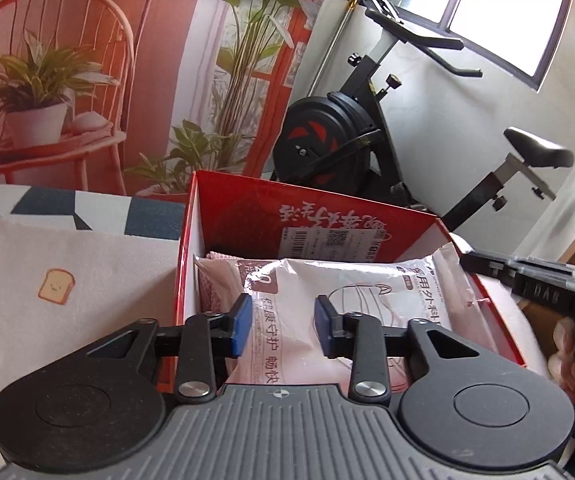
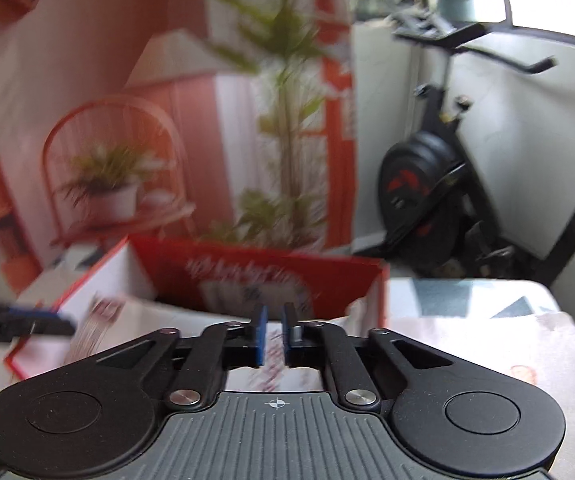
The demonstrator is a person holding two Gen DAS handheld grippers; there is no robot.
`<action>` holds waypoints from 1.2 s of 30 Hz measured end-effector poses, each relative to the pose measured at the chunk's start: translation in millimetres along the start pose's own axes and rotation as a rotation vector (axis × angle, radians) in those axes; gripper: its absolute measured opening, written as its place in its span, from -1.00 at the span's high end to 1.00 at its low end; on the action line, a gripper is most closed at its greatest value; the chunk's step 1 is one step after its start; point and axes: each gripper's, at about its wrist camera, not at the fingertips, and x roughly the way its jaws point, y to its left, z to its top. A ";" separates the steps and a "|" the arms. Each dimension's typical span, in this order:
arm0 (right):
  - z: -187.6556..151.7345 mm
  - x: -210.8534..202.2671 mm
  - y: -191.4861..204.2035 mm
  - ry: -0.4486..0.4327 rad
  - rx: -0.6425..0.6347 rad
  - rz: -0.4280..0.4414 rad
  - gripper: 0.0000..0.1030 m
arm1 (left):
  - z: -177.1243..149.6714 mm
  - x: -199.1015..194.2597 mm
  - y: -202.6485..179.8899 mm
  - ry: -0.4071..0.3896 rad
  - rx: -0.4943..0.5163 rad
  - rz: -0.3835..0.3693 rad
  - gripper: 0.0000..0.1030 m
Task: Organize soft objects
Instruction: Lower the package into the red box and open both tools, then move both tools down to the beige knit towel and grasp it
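The pack (image 1: 351,300) lies in the box (image 1: 483,292). The left gripper (image 1: 283,326) hangs released above it; the right gripper (image 2: 273,338) is clenched, empty. Risk: a corner riding the rim could spring the pack out.

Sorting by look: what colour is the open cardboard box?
Red outside, white inside; clearest in left wrist view.

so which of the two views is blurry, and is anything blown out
Right wrist view: smeared by motion, the red box and the plant backdrop soft, only the right gripper crisp. Left wrist view: sharp, print on the white packet readable. Both: window washed out white, edges bent by the fisheye.
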 end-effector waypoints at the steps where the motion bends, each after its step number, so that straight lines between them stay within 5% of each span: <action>1: -0.2 8.5 5.2 0.047 -0.009 0.012 0.90 | 1.9 2.3 -0.3 0.005 0.004 0.000 0.42; 7: -7.5 58.0 12.3 0.266 0.042 0.026 0.90 | 4.9 22.8 -7.6 0.086 0.036 -0.037 0.47; 13: -9.9 77.1 13.0 0.347 0.074 0.034 0.90 | 2.5 52.3 -22.0 0.245 0.145 -0.020 0.48; 18: -14.1 79.4 9.5 0.356 0.086 0.044 0.90 | 3.9 61.9 -21.9 0.296 0.164 0.002 0.48; 26: -21.5 63.3 11.9 0.264 0.075 0.029 0.86 | 3.8 56.4 -27.4 0.273 0.164 0.014 0.47; 28: -24.6 48.9 14.3 0.196 0.071 0.014 0.59 | 3.2 45.6 -30.5 0.233 0.184 0.016 0.41; 32: -33.5 9.1 10.3 0.035 0.120 0.020 0.26 | 0.2 8.6 -31.3 0.118 0.188 0.009 -0.09; 36: -44.3 -31.6 3.4 -0.078 0.133 0.006 -0.08 | -9.1 -31.7 -27.2 0.023 0.190 -0.006 -0.16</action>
